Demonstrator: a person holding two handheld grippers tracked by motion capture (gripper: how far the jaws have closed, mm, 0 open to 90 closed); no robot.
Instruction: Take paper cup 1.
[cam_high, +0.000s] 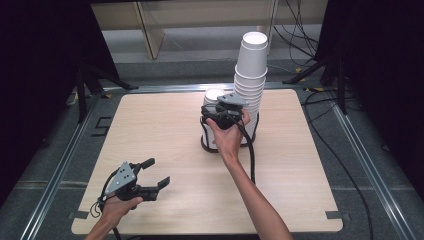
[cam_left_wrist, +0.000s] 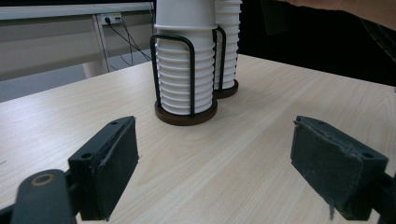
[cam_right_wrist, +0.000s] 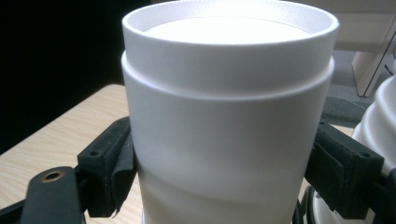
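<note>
Two stacks of upturned white paper cups stand in black wire holders mid-table. The tall stack (cam_high: 251, 70) rises at the right, and the shorter stack (cam_high: 214, 95) stands just left of it. My right gripper (cam_high: 217, 114) is shut on the top cup (cam_right_wrist: 229, 102) of the shorter stack, with a pad (cam_right_wrist: 111, 163) pressed on each side. Near the front left corner my left gripper (cam_high: 157, 171) hovers open, holding nothing. In the left gripper view its jaws stand wide apart (cam_left_wrist: 215, 158), facing the nearer stack (cam_left_wrist: 186, 70) and the farther stack (cam_left_wrist: 227, 42).
The wooden table (cam_high: 150, 130) has bare surface on the left and right of the holders. The right gripper's black cable (cam_high: 251, 155) trails toward the front edge. Dark stands and cables lie on the floor beyond the table's far edge.
</note>
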